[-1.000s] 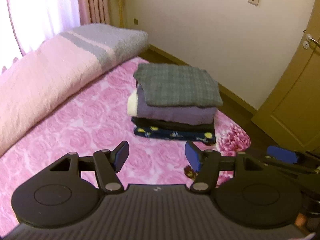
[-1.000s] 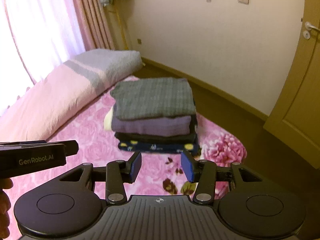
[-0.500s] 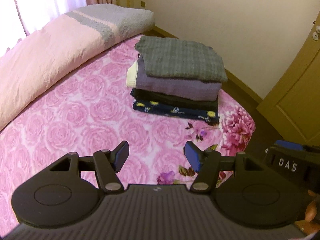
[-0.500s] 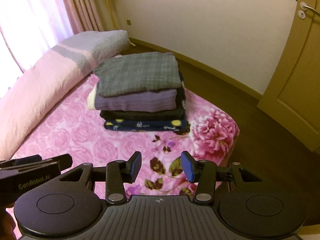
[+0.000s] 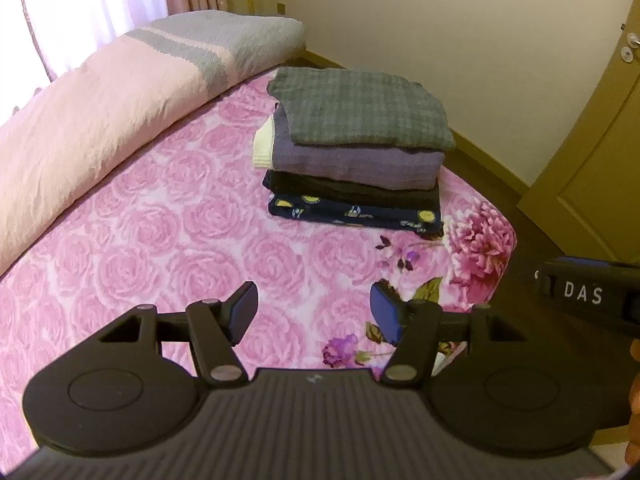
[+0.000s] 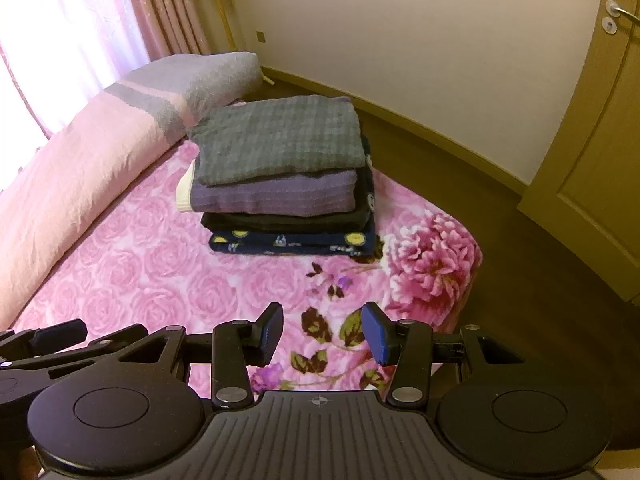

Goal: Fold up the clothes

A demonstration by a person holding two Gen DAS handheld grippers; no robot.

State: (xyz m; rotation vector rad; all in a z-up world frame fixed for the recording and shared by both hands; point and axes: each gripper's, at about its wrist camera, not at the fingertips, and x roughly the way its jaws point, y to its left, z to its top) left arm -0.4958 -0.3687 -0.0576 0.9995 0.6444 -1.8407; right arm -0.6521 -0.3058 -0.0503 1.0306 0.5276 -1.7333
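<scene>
A stack of folded clothes [image 5: 356,160] [image 6: 284,184] rests on the pink rose blanket [image 5: 160,240] [image 6: 160,272] near the bed's far corner. A grey checked piece lies on top, then a purple one, a black one and a navy printed one at the bottom. My left gripper [image 5: 314,312] hangs open over the blanket, well short of the stack, with nothing between its blue pads. My right gripper [image 6: 322,334] is open too, empty, above the flowered edge of the blanket. In the left wrist view the right gripper's body shows at the right edge, and in the right wrist view the left gripper's shows at lower left.
A pale pink duvet [image 5: 80,132] with a grey striped pillow [image 5: 224,40] runs along the bed's left side under a curtained window. The bed's corner [image 6: 460,264] drops to a dark wooden floor. A cream wall and a door [image 6: 592,128] stand beyond.
Both grippers sank and tipped downward, so the stack moved up in the views and more blanket shows beneath them. Their jaws kept the same spread.
</scene>
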